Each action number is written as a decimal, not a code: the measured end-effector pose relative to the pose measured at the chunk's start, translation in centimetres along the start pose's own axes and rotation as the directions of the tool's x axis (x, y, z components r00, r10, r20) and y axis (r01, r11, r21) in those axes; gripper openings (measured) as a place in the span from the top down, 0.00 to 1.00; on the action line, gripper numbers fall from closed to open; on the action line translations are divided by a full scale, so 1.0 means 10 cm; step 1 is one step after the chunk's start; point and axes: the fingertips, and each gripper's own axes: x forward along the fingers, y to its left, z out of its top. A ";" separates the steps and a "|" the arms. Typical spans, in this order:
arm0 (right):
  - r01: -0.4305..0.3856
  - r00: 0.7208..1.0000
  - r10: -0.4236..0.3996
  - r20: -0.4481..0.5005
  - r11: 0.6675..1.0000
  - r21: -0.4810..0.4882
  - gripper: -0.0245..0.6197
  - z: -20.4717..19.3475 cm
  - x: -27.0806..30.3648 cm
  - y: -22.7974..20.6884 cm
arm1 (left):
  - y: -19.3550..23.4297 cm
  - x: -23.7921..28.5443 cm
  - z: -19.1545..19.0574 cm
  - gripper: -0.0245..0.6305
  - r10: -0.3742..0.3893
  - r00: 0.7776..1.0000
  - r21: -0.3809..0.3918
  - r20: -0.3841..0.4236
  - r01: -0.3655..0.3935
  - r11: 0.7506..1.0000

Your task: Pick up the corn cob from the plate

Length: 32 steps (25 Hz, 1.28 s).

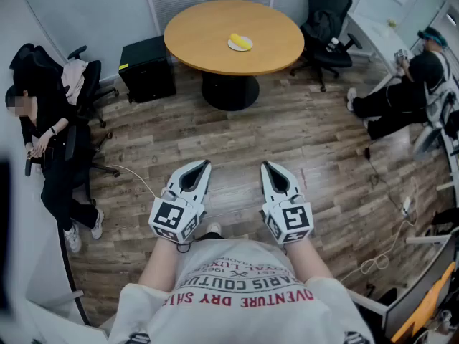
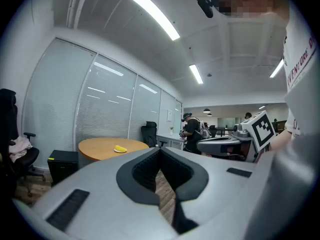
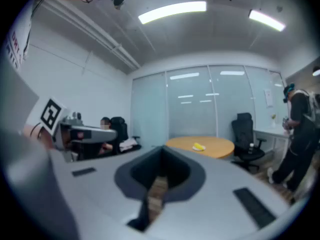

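As far as I can judge, the task is at its very beginning. The corn cob (image 1: 242, 41) lies on a small white plate (image 1: 232, 46). This plate stands on the round wooden table (image 1: 208, 31) at the far side of the room, a little right of the table's middle. Nothing touches the cob. The person with the grippers stands on the wooden floor (image 1: 301, 142), well apart from the table.

The left gripper (image 1: 205, 164) and the right gripper (image 1: 265, 164) are held side by side in front of the person's body, and both point about level toward the table. The jaws of each one are clenched, tip against tip, and they grasp nothing. Through the gap behind the tips only floor is seen.

So nothing of the work is done yet. I think all of it is left: to walk to the table, to release the jaws of one gripper, to bring them around the cob, to close on it and to lift it off the plate. A black office chair (image 1: 326, 27) stands just beside the table on the right and a black cabinet (image 1: 147, 67) on the left.
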 end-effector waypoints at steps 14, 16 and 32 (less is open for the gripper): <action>-0.004 1.000 0.003 0.011 0.999 0.035 0.92 -0.04 0.16 0.10 | 0.20 0.02 -0.06 0.91 -0.012 1.000 -0.017 -0.003 0.012 1.000; 0.011 1.000 -0.011 -0.001 0.999 0.032 0.92 -0.06 0.23 0.13 | 0.28 0.01 -0.08 0.91 -0.021 1.000 -0.022 -0.005 0.021 1.000; 0.019 0.999 -0.016 -0.041 0.997 0.080 0.92 -0.24 1.07 -0.04 | 1.09 0.33 -0.24 0.91 0.027 0.998 -0.036 -0.048 -0.029 0.999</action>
